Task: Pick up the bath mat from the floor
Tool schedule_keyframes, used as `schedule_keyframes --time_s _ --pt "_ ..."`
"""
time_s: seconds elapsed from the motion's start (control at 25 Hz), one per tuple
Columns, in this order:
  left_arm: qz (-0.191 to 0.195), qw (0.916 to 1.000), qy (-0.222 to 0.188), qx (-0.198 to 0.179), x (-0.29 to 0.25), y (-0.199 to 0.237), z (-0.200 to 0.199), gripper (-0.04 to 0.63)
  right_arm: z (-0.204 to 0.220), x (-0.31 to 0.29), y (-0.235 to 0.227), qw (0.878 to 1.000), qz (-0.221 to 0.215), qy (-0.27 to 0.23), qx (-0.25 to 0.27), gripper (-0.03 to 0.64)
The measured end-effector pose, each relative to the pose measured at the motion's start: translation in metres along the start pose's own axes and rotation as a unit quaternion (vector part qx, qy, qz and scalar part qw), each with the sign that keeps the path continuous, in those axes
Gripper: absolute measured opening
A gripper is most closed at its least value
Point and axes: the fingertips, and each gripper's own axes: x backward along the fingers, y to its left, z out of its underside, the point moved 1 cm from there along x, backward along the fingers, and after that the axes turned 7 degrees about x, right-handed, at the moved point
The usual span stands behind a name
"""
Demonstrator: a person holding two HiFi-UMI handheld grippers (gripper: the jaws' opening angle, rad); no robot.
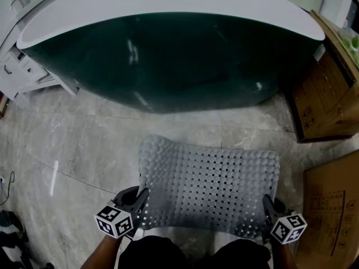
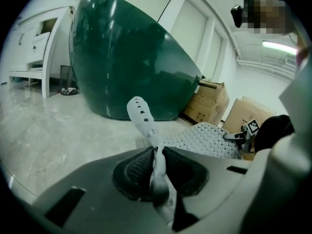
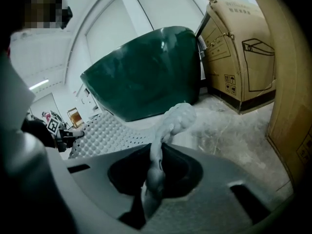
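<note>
A grey perforated bath mat (image 1: 210, 184) with a bumpy surface spreads over the marble floor in front of the tub. My left gripper (image 1: 140, 202) is shut on its near left corner, and in the left gripper view the mat's edge (image 2: 146, 126) stands up pinched between the jaws. My right gripper (image 1: 267, 210) is shut on the near right corner; the right gripper view shows the mat's edge (image 3: 170, 128) squeezed between the jaws. The far part of the mat (image 2: 207, 138) still lies flat.
A dark green bathtub (image 1: 162, 60) with a white rim stands just beyond the mat. Cardboard boxes (image 1: 328, 88) stand at the right, another box (image 1: 334, 206) at the near right. White drawers (image 1: 22, 72) are at the far left. The person's legs are below.
</note>
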Motion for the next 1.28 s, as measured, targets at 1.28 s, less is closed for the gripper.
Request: schedule_keyframes --time_s 1.28 --pt "-0.059 0.9918 -0.109 -0.031 0.222 -0.133 -0.295 0.051 -0.322 0.159 0.114 0.994 -0.039 -0.101 0.008 0.046"
